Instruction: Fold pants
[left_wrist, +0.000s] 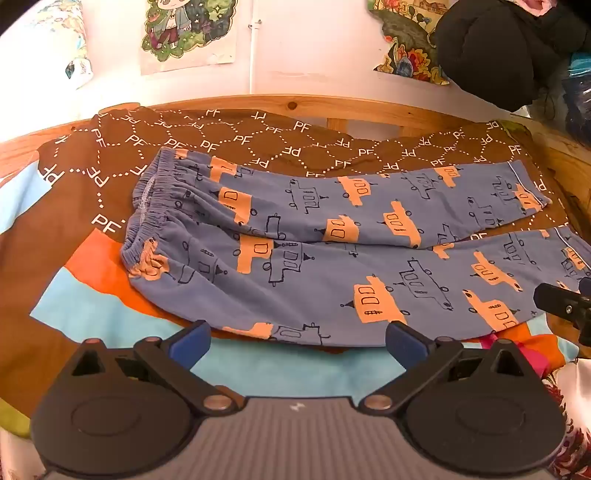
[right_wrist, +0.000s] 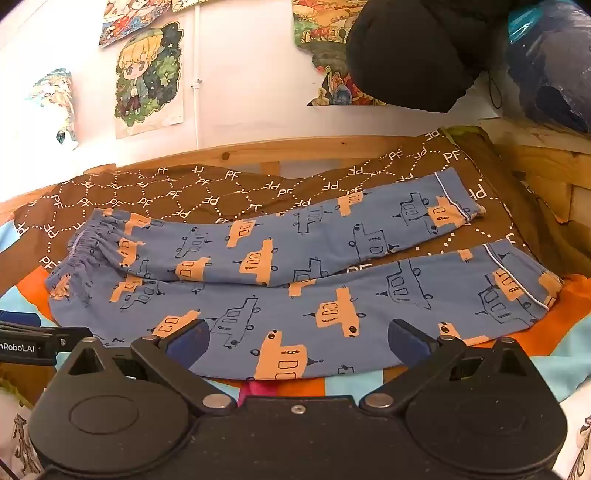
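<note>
Blue pants (left_wrist: 332, 258) with orange and outlined boat prints lie flat on the bed, waistband at the left, both legs stretched to the right with a narrow gap between them. They also show in the right wrist view (right_wrist: 295, 288). My left gripper (left_wrist: 297, 341) is open and empty, just in front of the near leg's lower edge. My right gripper (right_wrist: 297, 341) is open and empty, its fingers over the near leg's front edge. The right gripper's tip shows at the right edge of the left wrist view (left_wrist: 565, 302).
The pants lie on a brown patterned blanket (left_wrist: 110, 147) with orange and light blue patches. A wooden bed rail (left_wrist: 369, 110) runs along the back by a white wall with posters. A black bundle (left_wrist: 498, 51) hangs at the upper right.
</note>
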